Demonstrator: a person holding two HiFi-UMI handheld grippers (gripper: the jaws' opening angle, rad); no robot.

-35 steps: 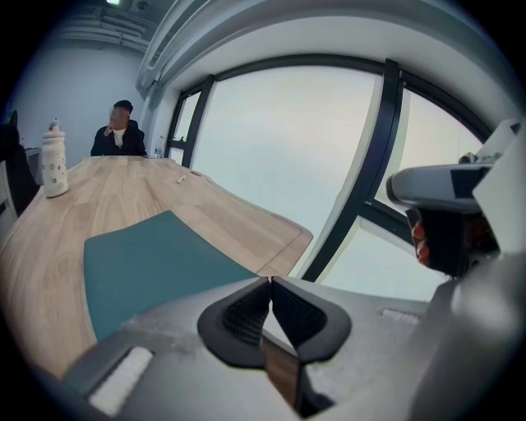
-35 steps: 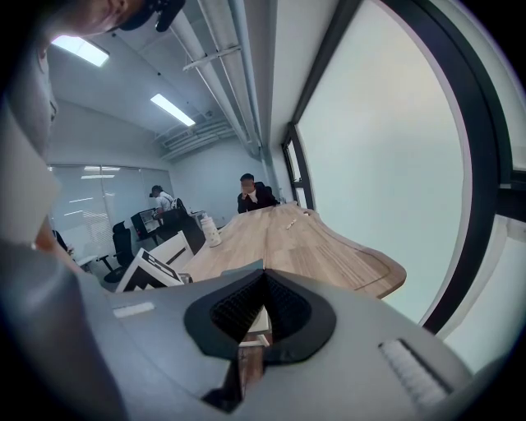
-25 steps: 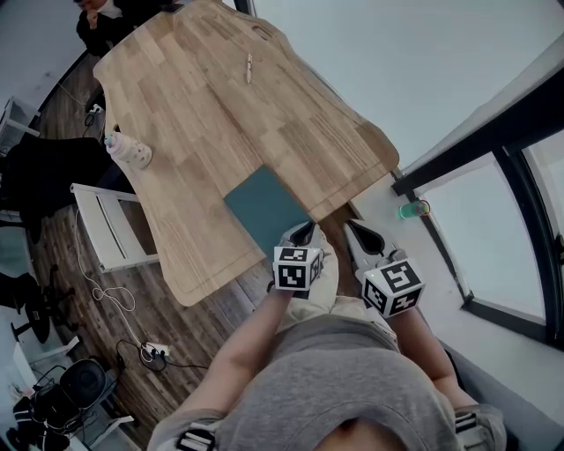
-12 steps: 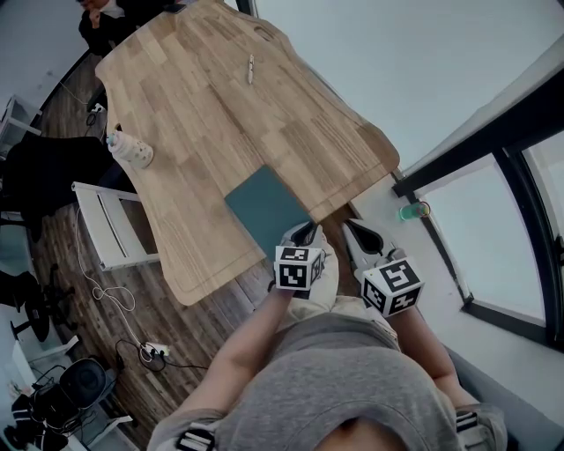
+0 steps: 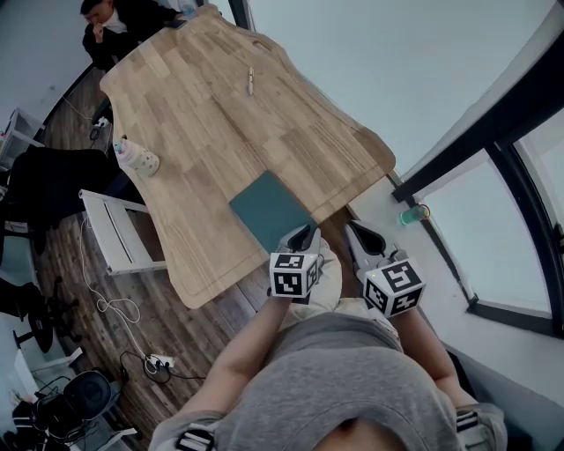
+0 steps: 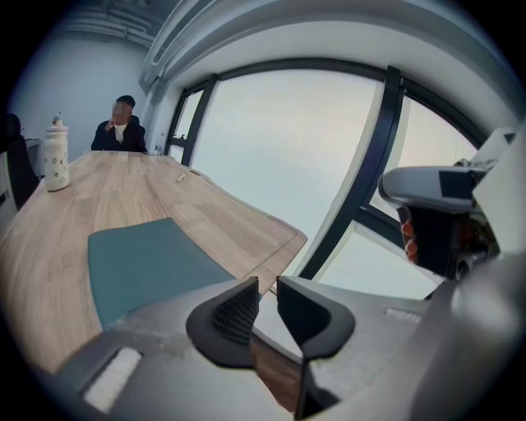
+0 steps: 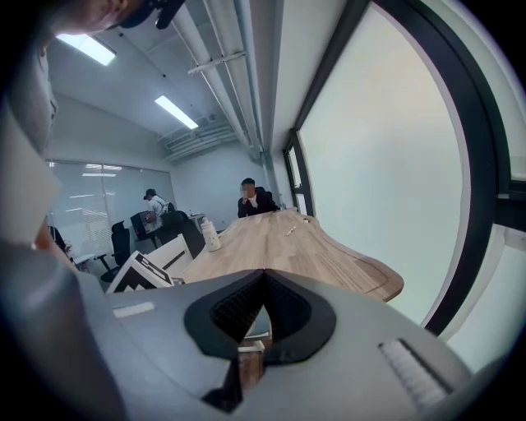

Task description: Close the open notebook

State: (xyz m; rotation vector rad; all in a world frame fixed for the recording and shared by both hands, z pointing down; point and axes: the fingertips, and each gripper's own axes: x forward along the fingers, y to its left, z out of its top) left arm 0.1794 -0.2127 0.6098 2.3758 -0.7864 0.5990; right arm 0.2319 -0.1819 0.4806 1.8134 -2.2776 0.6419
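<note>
**Inspector:** What is recorded of the surface and the task's thing?

**Assessor:** A long wooden table (image 5: 220, 150) is noted, running away from the person. The notebook (image 5: 269, 210), teal-covered, is found lying flat at the table's near end, close to the near edge. No open pages are seen, so it is judged to be closed already.

**Inspector:** How is it placed relative to the grippers?

**Assessor:** Its long axis is observed to run from the far left back towards the left gripper (image 5: 304, 234), which is held just off the near short edge. In the left gripper view the cover is seen ahead, to the left of the jaws and lower than them. The right gripper (image 5: 357, 236) is held further right, off the table's corner. The left is therefore judged the nearer. Any further press on the cover would be made forward and leftward by that hand.

**Inspector:** And the jaws?

**Assessor:** The left jaws have just been opening. A narrow gap is seen, with nothing between them; only the table edge is visible beyond. The right jaws are seen pressed together, with nothing held.

**Inspector:** The room?

**Assessor:** A large window (image 5: 397, 79) is noted along the right and a dark plank floor (image 5: 79, 291) to the left. A white chair (image 5: 115, 233) is set at the table's left side, and a person (image 5: 115, 26) is seated at the far end. A bottle (image 5: 141, 158) is recorded near the left edge, a green cup (image 5: 411, 211) on the sill, and a pen (image 5: 250, 81) far up the table.
</note>
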